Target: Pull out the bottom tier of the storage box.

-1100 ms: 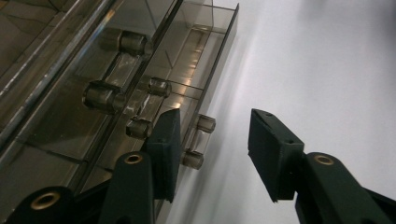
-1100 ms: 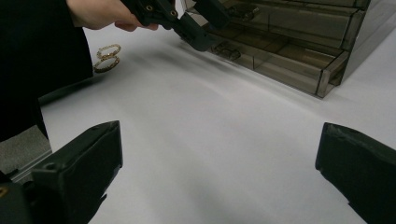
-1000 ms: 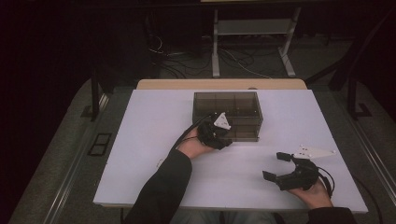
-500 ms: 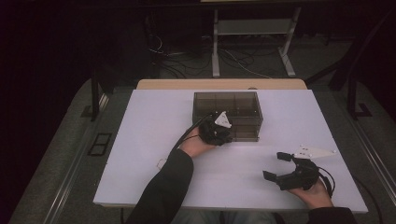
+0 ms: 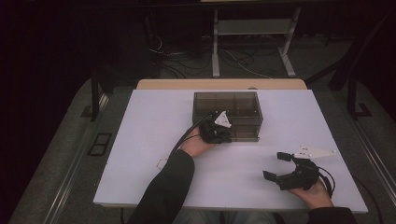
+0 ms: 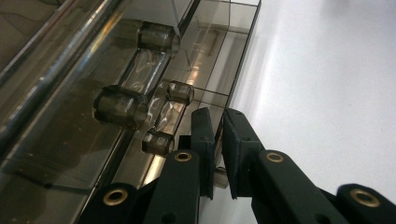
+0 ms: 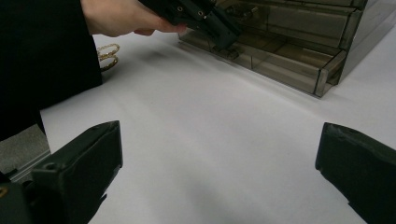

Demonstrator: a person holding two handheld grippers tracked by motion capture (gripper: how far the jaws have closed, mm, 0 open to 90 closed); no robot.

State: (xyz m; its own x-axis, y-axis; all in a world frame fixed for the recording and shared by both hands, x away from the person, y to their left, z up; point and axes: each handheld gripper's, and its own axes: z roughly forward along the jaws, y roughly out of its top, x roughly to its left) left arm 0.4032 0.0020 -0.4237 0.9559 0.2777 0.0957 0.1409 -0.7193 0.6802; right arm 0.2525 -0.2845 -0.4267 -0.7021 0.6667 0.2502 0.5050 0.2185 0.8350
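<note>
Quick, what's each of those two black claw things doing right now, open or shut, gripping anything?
Left gripper: jaws just closed, nearly shut at the smoky transparent plastic drawer box; a grip can't be confirmed.
Right gripper: open, holding nothing, above the white table.

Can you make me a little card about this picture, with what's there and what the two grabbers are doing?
Table: white
Box: smoky see-through drawer box on the table
Left gripper: at lower drawer front; jaws have just been closing, nearly together, a thin clear edge seemingly between
Right gripper: open, holding nothing, apart from box
</note>
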